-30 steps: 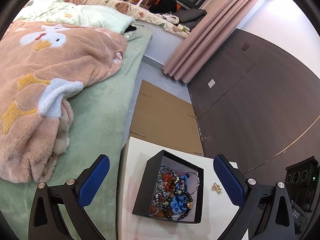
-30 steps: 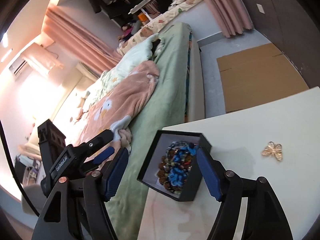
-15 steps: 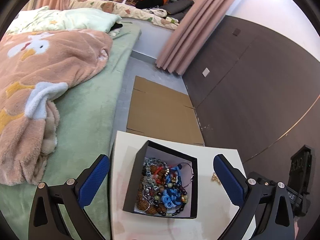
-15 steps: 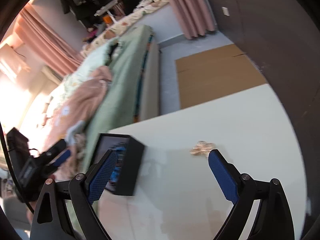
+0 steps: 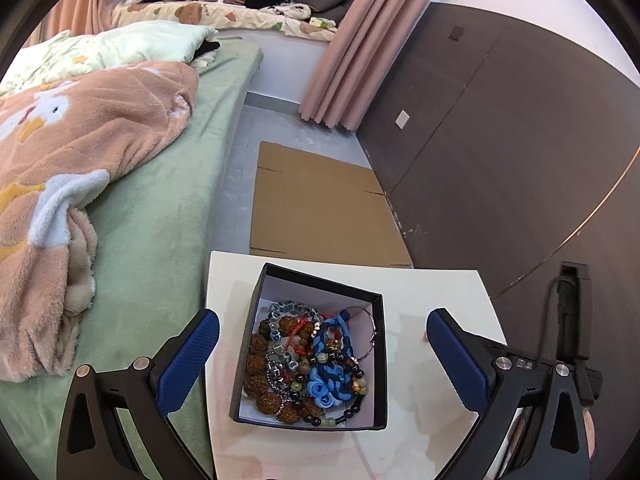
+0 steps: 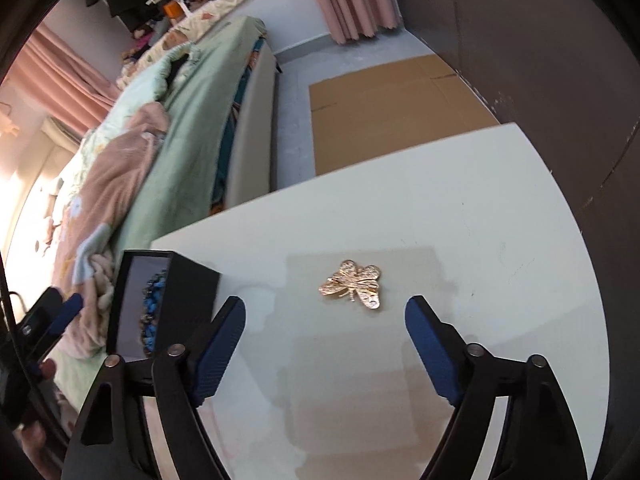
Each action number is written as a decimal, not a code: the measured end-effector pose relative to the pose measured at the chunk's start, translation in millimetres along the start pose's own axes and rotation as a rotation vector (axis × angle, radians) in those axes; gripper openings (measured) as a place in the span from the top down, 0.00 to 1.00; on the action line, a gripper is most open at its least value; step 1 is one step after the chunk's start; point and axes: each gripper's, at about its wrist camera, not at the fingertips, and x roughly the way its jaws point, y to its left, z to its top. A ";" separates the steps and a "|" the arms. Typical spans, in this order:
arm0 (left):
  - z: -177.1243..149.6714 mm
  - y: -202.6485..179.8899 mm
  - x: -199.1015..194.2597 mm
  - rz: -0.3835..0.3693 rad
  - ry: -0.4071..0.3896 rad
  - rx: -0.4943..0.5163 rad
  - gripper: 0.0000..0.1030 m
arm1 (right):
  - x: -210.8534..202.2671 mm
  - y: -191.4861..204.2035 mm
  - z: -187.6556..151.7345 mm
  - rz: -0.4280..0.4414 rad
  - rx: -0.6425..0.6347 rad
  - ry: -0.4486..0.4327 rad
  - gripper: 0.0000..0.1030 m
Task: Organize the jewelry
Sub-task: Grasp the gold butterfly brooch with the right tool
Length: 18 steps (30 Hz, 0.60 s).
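The gold brooch [image 6: 352, 285] lies loose on the white table [image 6: 500, 200], now framed ahead of your right gripper [image 6: 325, 334], whose empty jaws are closing. It swung off the black box [image 5: 380, 360]. Your left gripper [image 5: 323, 354] stands apart, straddling the box.

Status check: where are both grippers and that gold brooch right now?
Right gripper closing, nothing between pads. Left gripper open above jewelry box. Gold brooch loose on white table, path unobstructed.

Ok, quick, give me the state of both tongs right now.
Left tongs: open, empty, over the black jewelry box.
Right tongs: jaws closing, nothing gripped; the gold butterfly brooch lies on the table just ahead.
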 end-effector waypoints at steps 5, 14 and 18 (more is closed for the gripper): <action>0.1 2.9 -4.0 -0.008 -0.003 -0.014 0.00 | 21.0 -3.5 -0.8 -0.034 0.028 0.035 0.30; 1.1 9.0 -9.1 -0.014 -0.011 -0.031 0.00 | 33.9 19.6 -3.4 -0.232 -0.077 0.008 0.35; 2.3 15.8 -10.9 -0.012 -0.010 -0.039 0.00 | 36.6 30.7 -5.7 -0.317 -0.150 -0.012 0.54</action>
